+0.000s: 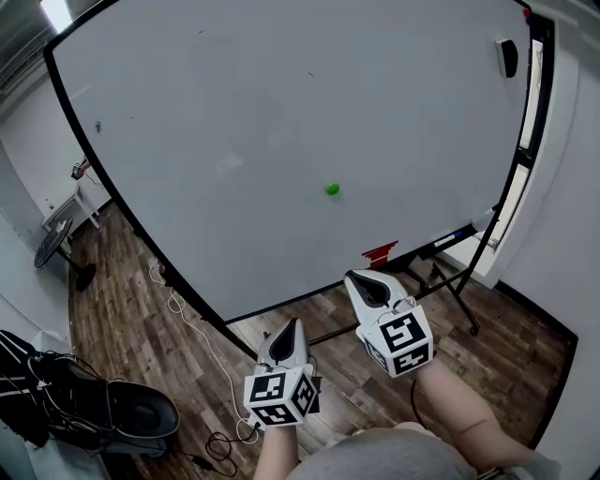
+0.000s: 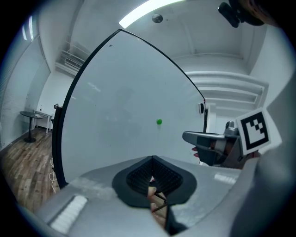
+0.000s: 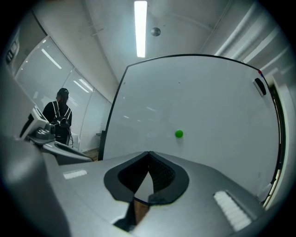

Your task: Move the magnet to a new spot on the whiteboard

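Magnet [image 1: 332,188] on whiteboard [image 1: 234,112], well apart from L gripper [image 1: 292,324] & R gripper [image 1: 356,278]; both grippers' fingers [image 2: 138,178] pressed together, empty.

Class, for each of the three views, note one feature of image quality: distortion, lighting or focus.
Head view: the whiteboard frame bows outward from lens distortion. Left gripper view: dark rounded corners and a blown-out ceiling light. Right gripper view: the green magnet is sharp, while the near body of the right hand-held gripper looks soft.
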Motion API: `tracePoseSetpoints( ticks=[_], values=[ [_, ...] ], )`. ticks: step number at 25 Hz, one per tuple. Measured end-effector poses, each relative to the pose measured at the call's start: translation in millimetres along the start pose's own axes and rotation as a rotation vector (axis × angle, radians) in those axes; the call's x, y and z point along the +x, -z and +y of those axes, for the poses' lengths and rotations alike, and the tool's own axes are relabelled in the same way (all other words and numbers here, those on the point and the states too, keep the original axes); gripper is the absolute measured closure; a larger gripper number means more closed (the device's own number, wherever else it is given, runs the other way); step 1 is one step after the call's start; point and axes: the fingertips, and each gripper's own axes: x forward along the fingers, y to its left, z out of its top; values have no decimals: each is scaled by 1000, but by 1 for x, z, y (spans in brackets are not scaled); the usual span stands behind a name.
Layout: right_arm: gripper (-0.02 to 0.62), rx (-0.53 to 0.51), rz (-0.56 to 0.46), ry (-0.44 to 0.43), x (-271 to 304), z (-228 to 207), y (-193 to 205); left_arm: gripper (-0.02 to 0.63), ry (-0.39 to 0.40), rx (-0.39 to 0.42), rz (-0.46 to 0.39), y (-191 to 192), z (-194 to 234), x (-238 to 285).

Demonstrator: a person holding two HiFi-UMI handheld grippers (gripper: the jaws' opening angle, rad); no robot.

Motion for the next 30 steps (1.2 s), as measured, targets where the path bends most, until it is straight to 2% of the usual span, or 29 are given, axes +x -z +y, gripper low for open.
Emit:
tracePoseSetpoints(
  ticks=[10, 22, 30],
  values=[
    [589, -57, -16, 94, 58, -56, -23, 602, -47, -27, -2, 7, 20, 6],
    [477, -62, -22, 110, 122, -94, -32, 602, -140, -39, -28, -2, 50, 35],
    [464, -47, -44, 126, 148, -110, -34, 601, -171, -34, -35, -4, 59, 54]
  ],
)
